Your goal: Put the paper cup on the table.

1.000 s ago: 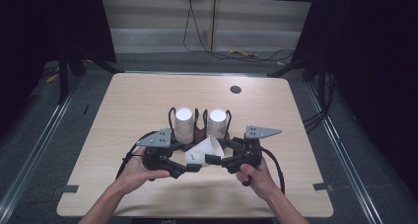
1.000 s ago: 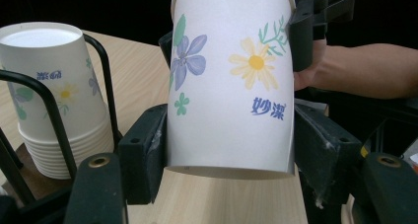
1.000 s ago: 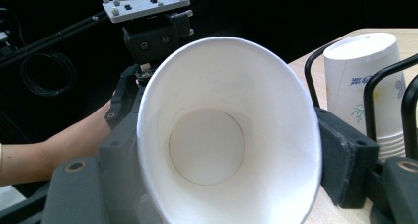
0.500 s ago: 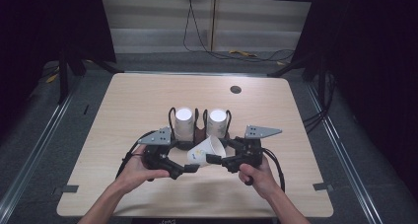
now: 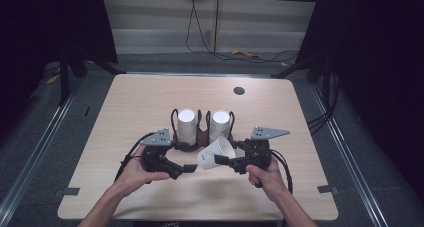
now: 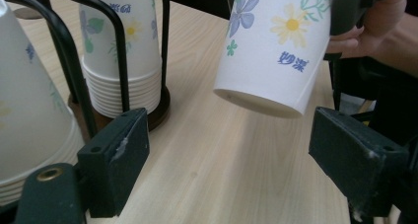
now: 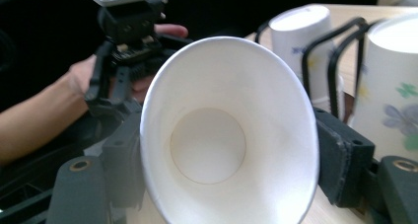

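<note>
While tilted, floral paper cup (image 5: 216, 153) — clamped by right gripper (image 5: 227, 160) | left gripper (image 5: 192, 168) jaws apart

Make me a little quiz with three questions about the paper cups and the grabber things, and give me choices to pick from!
1. Where is the single paper cup?
A. Held above the table between the two grippers
B. Lying flat at the table's far edge
C. On the floor

2. How many cup stacks sit in the black wire holder?
A. One
B. Two
C. Four

3. How does the left gripper stand?
A. Shut on the cup
B. Open, gripping nothing
C. Shut on the holder

Right letters: 1 A, since the right gripper carries the cup tilted in front of the holder, its base towards the left gripper. 2 B, since the high view shows two white stacks side by side. 3 B, since the left gripper view shows its jaws wide apart with the cup's base between and beyond them, untouched.
</note>
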